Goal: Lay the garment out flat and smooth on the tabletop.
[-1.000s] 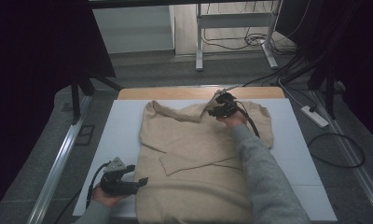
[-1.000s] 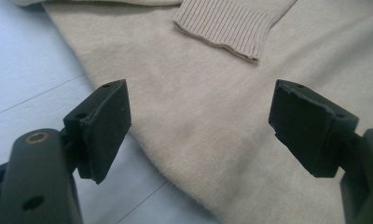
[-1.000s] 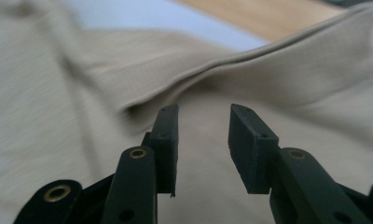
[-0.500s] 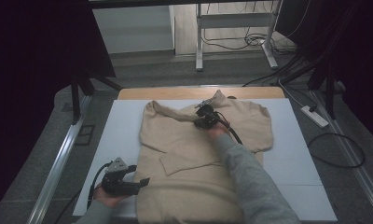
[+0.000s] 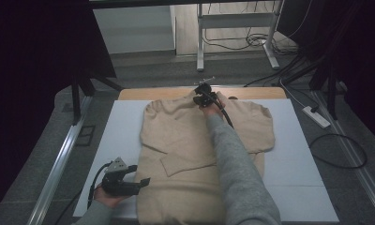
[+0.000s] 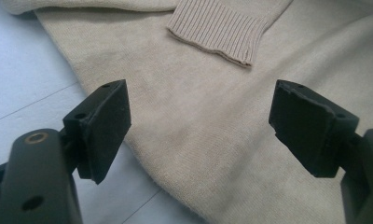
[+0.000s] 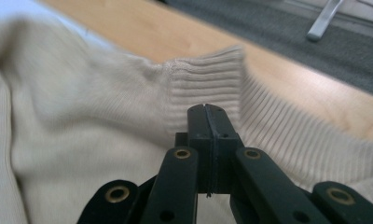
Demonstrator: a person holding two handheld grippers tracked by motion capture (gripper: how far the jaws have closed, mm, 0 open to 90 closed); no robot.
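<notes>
At sweater [image 5: 195, 140] collar, right tongs [image 5: 203, 97] w/ jaws together, nothing pinched; left tongs [image 5: 138, 180] apart near hem; next probably regrip collar.

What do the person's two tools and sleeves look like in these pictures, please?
Both sleeves are plain grey knit. The left tool has matte black jaws with flat, square-edged pads on arms pinned by brass-ringed rivets, a grey three-cornered plate on top and a black cable looping behind. The right tool is equally black with brass-ringed pivots and trails a black cable.
</notes>
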